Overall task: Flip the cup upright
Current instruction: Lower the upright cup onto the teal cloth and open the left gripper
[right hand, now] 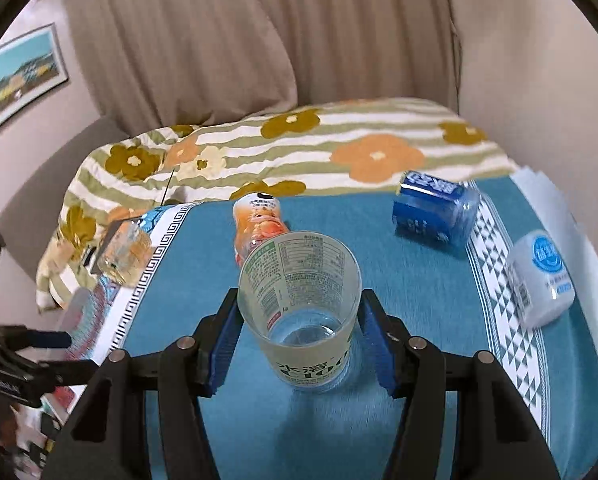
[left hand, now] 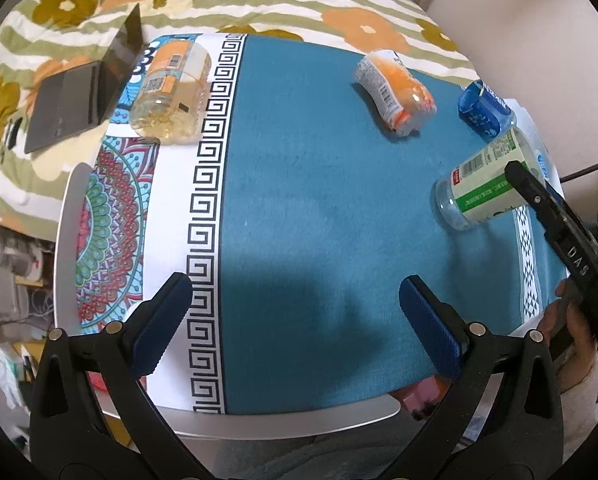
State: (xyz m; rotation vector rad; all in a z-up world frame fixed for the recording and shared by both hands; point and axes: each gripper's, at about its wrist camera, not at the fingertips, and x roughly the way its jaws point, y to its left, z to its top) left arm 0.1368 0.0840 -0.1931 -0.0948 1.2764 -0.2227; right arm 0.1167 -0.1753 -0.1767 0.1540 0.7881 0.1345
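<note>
A clear plastic cup with a green and white label (right hand: 299,312) sits between the blue pads (right hand: 225,344) of my right gripper (right hand: 299,340), which is shut on it. The cup is tilted, mouth toward the camera, base low over the blue tablecloth (right hand: 419,300). In the left wrist view the same cup (left hand: 487,180) is at the right edge with the right gripper's black finger across it. My left gripper (left hand: 295,320) is open and empty above the near part of the blue cloth (left hand: 319,200).
Other cups lie on their sides: an orange one (left hand: 395,88), a blue one (left hand: 485,110), a large clear orange-labelled one (left hand: 171,92), and a white one (right hand: 541,280). A laptop (left hand: 83,92) sits on the floral bedding behind the table.
</note>
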